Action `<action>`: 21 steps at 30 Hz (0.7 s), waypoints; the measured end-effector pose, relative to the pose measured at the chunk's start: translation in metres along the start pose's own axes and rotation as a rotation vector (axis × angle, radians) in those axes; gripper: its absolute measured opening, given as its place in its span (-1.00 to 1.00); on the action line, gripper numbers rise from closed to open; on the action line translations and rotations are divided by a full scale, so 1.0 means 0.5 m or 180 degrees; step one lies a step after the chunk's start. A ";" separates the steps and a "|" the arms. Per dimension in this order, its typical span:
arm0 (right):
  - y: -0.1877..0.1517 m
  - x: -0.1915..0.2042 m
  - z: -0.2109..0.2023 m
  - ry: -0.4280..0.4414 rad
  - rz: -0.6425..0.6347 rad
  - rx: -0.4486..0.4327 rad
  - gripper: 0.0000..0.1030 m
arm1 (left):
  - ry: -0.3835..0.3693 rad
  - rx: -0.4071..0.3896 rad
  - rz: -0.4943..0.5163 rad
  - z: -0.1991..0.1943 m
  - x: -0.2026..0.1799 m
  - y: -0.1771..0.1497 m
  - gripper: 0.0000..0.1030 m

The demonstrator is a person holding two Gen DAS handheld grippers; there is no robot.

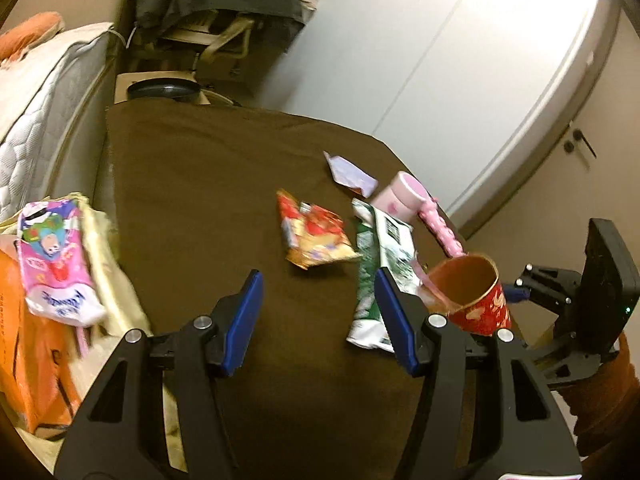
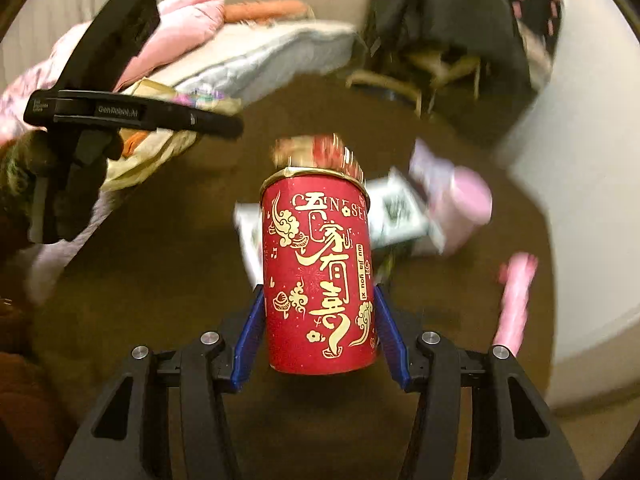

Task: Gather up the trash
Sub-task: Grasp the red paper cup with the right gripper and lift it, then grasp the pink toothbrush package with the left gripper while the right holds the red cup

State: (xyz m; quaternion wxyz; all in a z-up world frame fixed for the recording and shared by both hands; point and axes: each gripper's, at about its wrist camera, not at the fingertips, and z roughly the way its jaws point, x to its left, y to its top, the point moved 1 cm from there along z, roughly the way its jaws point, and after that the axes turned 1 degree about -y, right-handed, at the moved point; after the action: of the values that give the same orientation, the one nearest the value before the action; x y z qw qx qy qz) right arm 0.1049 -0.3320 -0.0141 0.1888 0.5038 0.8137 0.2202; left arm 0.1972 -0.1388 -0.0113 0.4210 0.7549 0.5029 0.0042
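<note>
My right gripper [image 2: 320, 304] is shut on a red paper tube with gold Chinese lettering [image 2: 318, 276], held upright above the brown table. The tube also shows in the left wrist view [image 1: 476, 296], open-topped, at the table's right edge. My left gripper [image 1: 318, 284] is open and empty above the brown tablecloth [image 1: 224, 184]. Ahead of it lie a red snack wrapper [image 1: 316, 232], a green and white wrapper [image 1: 380, 272] beside its right finger, and a pale purple wrapper [image 1: 350, 172].
A pink handheld fan [image 1: 416, 208] lies at the table's right edge. A pink tissue pack [image 1: 52, 256] and an orange bag [image 1: 28, 352] sit at the left. A mattress [image 1: 40, 100] and a cluttered chair [image 1: 216, 36] stand beyond the table.
</note>
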 end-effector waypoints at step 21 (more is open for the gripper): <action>-0.186 -0.011 -0.035 0.0067 0.0288 0.0417 -0.01 | 0.0072 0.0224 0.0204 0.031 -0.086 -0.063 0.06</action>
State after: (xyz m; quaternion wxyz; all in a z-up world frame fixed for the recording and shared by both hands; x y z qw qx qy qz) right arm 0.0294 -0.3769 -0.0502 0.1368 0.5490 0.8046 0.1802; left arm 0.1588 -0.1770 -0.0232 0.3882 0.7848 0.4831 0.0086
